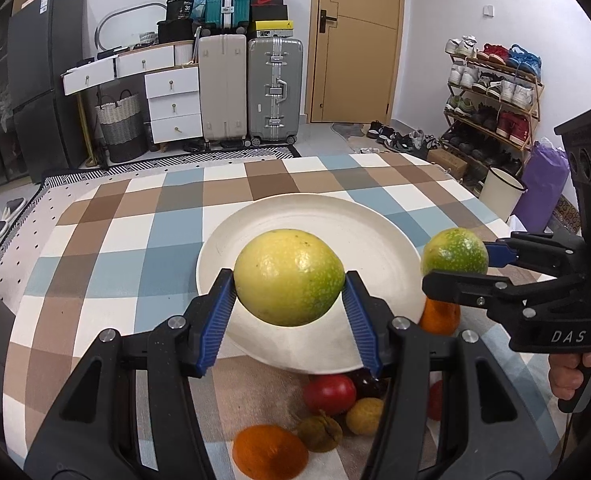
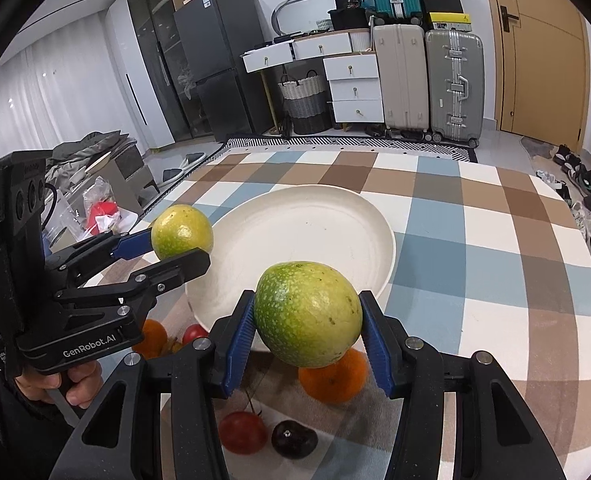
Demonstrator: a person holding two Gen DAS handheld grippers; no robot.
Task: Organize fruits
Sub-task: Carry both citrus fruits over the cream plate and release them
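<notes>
My left gripper (image 1: 289,280) is shut on a yellow-green fruit (image 1: 288,276) and holds it above the near part of the white plate (image 1: 335,216). My right gripper (image 2: 307,316) is shut on a greener speckled fruit (image 2: 308,314), held above the plate's near rim (image 2: 319,208). In the left wrist view the right gripper (image 1: 455,266) with its fruit (image 1: 454,251) is at the plate's right edge. In the right wrist view the left gripper (image 2: 181,242) with its fruit (image 2: 182,232) is at the plate's left edge. The plate holds nothing.
Loose fruit lies on the checked tablecloth (image 1: 135,216) near the plate: oranges (image 1: 269,452) (image 2: 333,376), red fruits (image 1: 329,394) (image 2: 242,432), a dark plum (image 2: 294,438) and small brown fruits (image 1: 363,416). Suitcases, drawers and a shoe rack stand beyond the table.
</notes>
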